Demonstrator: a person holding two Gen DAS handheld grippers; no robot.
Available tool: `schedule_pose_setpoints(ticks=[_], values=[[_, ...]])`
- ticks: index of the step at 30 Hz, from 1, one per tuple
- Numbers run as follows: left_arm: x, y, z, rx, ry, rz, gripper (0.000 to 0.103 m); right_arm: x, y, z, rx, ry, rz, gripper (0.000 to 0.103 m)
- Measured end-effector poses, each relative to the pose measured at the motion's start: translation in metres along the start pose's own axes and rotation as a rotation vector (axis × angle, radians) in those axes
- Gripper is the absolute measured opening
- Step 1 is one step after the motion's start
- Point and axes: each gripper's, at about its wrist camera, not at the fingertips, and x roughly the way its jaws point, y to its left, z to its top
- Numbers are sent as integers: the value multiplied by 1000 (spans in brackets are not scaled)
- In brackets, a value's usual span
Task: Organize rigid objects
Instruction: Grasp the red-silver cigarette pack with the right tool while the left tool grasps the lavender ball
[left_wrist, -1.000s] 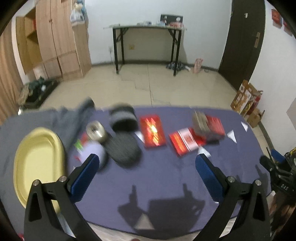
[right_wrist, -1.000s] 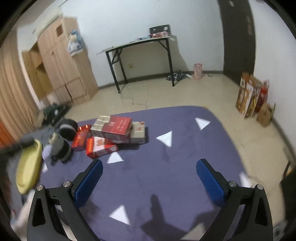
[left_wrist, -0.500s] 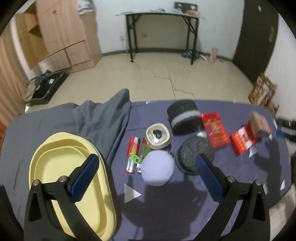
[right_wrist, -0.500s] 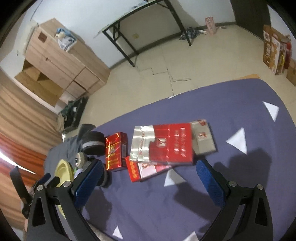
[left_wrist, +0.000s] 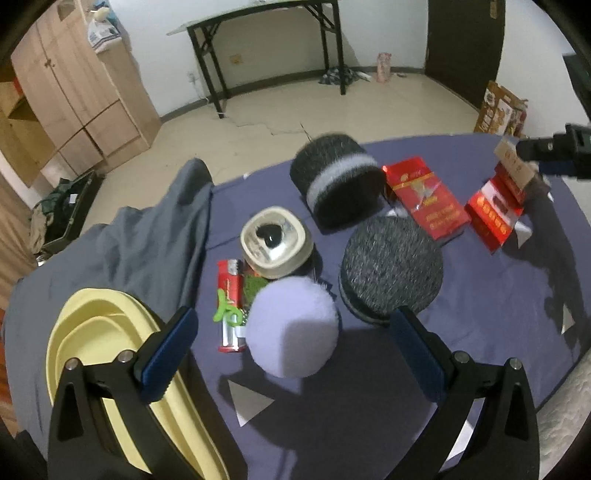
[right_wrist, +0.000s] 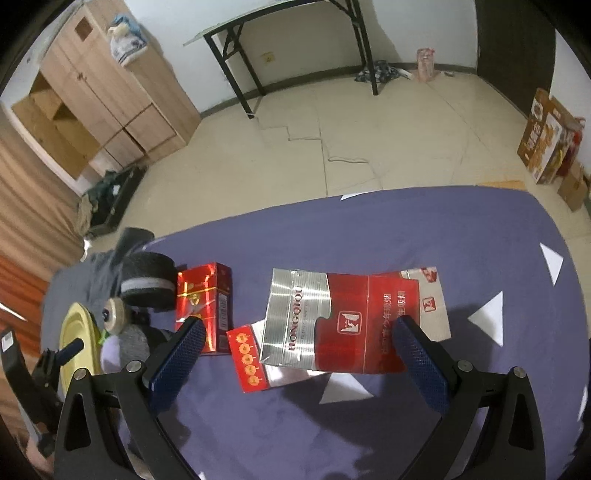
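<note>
In the left wrist view my left gripper is open, and a lavender fluffy ball lies between its fingertips. Around the ball lie a dark grey round pad, a black roll with a grey stripe, a beige tin and a red lighter. My right gripper is open just in front of a large red and silver carton. The carton rests on a pale box, beside a red pack and a small red box.
A yellow tray sits at the left on a grey cloth. Purple cloth covers the table, and its edge drops to the tiled floor. A black desk and a wooden cabinet stand far behind.
My left gripper has come lower and closer to the lavender ball. My right gripper has moved in over the red and silver carton. Both stay open.
</note>
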Motion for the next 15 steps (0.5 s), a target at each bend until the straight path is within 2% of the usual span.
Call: schedule_pose_setpoints(ticks=[7,9,11,13,14,15], values=[[9,11,-3,-43,9,-12,103,-1,-6,-1,-10,24,-31,103],[7,12,-2,-62,-22,-4,102,0,-6,1,-19,31,-18,103],[5,11,-1,-76,-47,-27,97,3,-4,4,-30,33,-22,103],[9,11,0,-74,-29,-40,76,7,-2,4,-46,51,-42,100],[11,10,-1,-71,-19,-44,68,10,-1,4,-48,65,-46,96],[14,11,-1,-72,-12,-44,55,12,0,4,-49,71,-52,93]])
